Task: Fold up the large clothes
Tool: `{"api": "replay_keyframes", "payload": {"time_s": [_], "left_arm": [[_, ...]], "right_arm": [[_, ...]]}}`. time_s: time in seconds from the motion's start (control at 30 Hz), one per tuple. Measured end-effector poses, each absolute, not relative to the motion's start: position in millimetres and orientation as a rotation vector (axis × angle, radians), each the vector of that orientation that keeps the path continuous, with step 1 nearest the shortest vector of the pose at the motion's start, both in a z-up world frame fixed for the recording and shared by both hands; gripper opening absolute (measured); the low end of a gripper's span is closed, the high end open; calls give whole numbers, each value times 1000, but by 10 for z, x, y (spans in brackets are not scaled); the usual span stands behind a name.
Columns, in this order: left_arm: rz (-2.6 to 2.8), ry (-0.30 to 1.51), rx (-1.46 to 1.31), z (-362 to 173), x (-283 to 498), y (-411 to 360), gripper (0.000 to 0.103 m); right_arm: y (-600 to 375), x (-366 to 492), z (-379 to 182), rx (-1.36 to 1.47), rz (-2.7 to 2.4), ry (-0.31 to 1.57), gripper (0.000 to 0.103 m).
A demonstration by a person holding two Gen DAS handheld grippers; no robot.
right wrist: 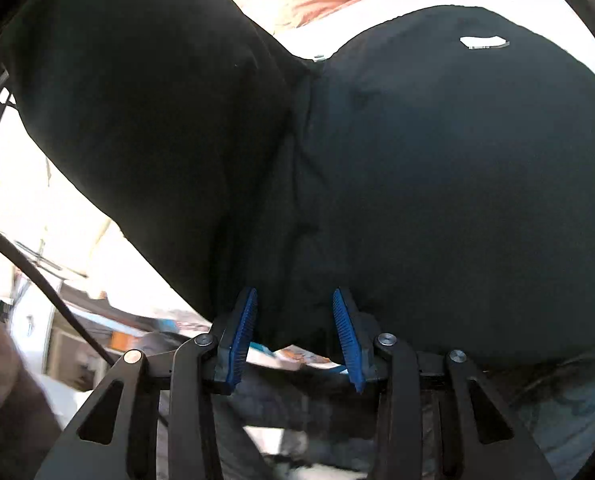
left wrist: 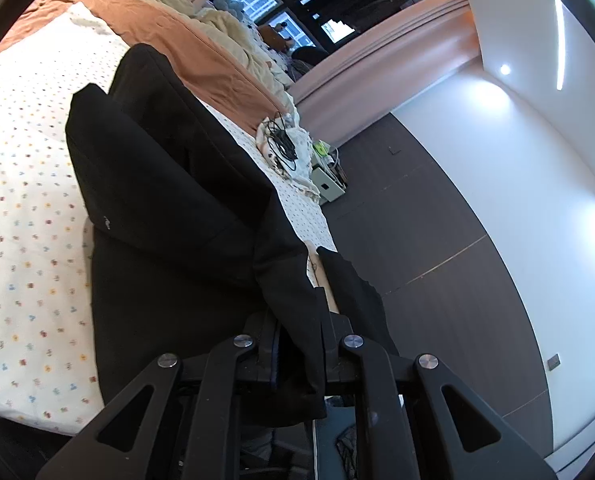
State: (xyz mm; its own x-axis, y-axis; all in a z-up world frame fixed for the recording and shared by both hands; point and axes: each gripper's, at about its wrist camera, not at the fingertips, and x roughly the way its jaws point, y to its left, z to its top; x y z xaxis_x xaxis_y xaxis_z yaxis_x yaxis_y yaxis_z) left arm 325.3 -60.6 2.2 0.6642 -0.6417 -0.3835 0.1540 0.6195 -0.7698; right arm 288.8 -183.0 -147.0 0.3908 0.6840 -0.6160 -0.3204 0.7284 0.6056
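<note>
Left gripper (left wrist: 297,356) clamps black garment (left wrist: 169,200) hem; right gripper (right wrist: 293,336) gapes, unclenched around fabric. Single-sided hold risks skewed fold.

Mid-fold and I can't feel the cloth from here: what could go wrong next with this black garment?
1. The left hand-held gripper pinches only a narrow edge of the black garment; a pull could slip it free.
2. The right hand-held gripper has bunched cloth between spread pads, so its hold looks loose.
3. The garment hangs partly off the bed edge and could slide floorward.
</note>
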Motion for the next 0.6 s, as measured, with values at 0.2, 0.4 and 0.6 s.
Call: {"api": "replay_keyframes", "payload": {"time_s": [0.2,0.4,0.6], "left_arm": [[-547,743,-747,-33,3438,-903,14],[-589,831,-726,-345,3608,-1329,14],[-572,1021,-734,-854,3748,-1819,16]], "right_arm": [[-2466,2882,-1325,523,607,928,37],[-3421,2784,-1096,601,468,843,37],[-4039,2606,-1065,683,340,779,37]]}}
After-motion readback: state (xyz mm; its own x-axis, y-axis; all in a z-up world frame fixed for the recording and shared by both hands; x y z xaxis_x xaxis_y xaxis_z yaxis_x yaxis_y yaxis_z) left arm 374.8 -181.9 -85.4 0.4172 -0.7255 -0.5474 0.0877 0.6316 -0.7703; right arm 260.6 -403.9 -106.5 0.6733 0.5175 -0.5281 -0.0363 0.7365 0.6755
